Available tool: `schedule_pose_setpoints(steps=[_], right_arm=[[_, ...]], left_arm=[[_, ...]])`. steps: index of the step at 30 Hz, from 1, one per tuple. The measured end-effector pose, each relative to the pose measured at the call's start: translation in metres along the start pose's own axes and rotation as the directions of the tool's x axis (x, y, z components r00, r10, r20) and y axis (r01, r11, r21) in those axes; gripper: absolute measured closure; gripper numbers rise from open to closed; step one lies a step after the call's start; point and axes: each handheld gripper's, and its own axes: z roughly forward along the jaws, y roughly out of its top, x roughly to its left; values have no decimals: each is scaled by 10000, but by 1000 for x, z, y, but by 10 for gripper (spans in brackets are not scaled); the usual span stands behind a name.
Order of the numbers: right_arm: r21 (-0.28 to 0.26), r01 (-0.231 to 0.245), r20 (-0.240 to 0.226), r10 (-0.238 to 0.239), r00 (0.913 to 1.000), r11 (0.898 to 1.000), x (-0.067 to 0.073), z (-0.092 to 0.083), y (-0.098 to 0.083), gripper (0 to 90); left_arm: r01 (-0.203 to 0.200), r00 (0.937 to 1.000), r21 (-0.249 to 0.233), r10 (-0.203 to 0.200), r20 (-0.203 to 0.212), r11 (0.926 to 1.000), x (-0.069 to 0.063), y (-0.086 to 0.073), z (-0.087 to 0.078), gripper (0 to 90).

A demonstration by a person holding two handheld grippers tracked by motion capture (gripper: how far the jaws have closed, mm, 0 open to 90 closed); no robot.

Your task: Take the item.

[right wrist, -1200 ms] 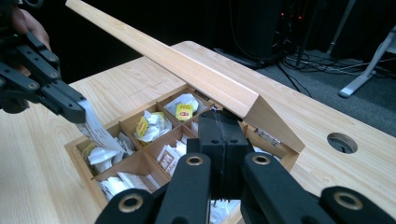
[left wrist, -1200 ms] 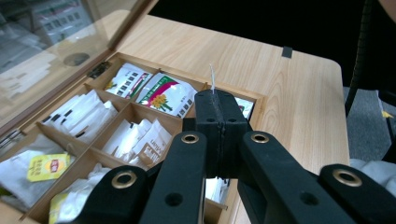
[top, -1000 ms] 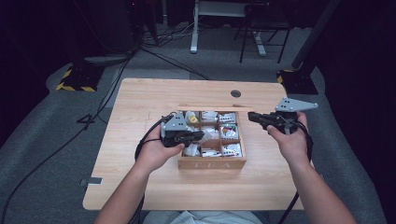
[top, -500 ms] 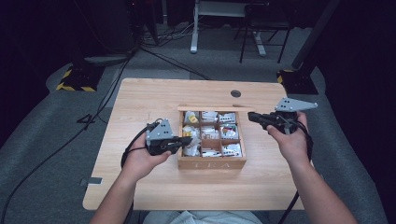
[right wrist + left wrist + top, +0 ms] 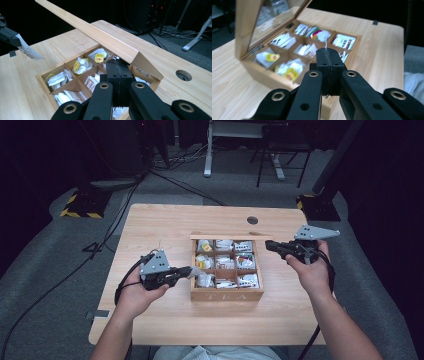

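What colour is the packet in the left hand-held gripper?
White, with faint print; the packet shows best in the right gripper view.

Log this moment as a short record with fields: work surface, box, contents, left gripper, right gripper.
surface: wooden table
box: wooden tea box, nine compartments, lid open
contents: tea bags, some with yellow tags
left gripper: shut on a white tea bag, at the box's left edge
right gripper: jaws together, at the box's right rear corner; whether it touches the lid cannot be told
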Motion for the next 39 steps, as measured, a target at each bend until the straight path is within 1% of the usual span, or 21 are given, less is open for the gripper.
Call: schedule_pose_setpoints(steps=[1, 3, 9, 14, 21, 24, 26, 39], right_arm=[[2, 2, -8, -2, 10000, 10000, 0, 0, 0, 900], [-2, 5, -11, -5, 10000, 10000, 0, 0, 0, 900], [40, 64, 14, -64, 10000, 10000, 0, 0, 0, 900], [48, 71, 9, -71, 10000, 10000, 0, 0, 0, 900], [120, 111, -7, -111, 9999, 9999, 0, 1, 0, 900], [128, 118, -4, -118, 9999, 9998, 1, 1, 0, 900], [137, 132, -14, -132, 9999, 9998, 1, 0, 0, 900], [172, 156, -44, -155, 9999, 9997, 1, 0, 0, 900]], left_arm=[[57, 9999, 100, -55, -104, 9999, 2, -4, -4, 898], [84, 9999, 122, -83, -102, 9999, 3, -6, -6, 898], [280, 9986, 233, -270, -446, 9993, 9, -16, -17, 898], [287, 9976, 388, -262, -639, 9988, 12, -20, -22, 898], [442, 9950, 464, -398, -921, 9979, 21, -30, -28, 896], [579, 9932, 514, -523, -1039, 9970, 26, -35, -31, 896], [672, 9925, 533, -612, -1061, 9963, 28, -38, -32, 896], [958, 9890, 679, -872, -1199, 9931, 44, -54, -39, 895]])
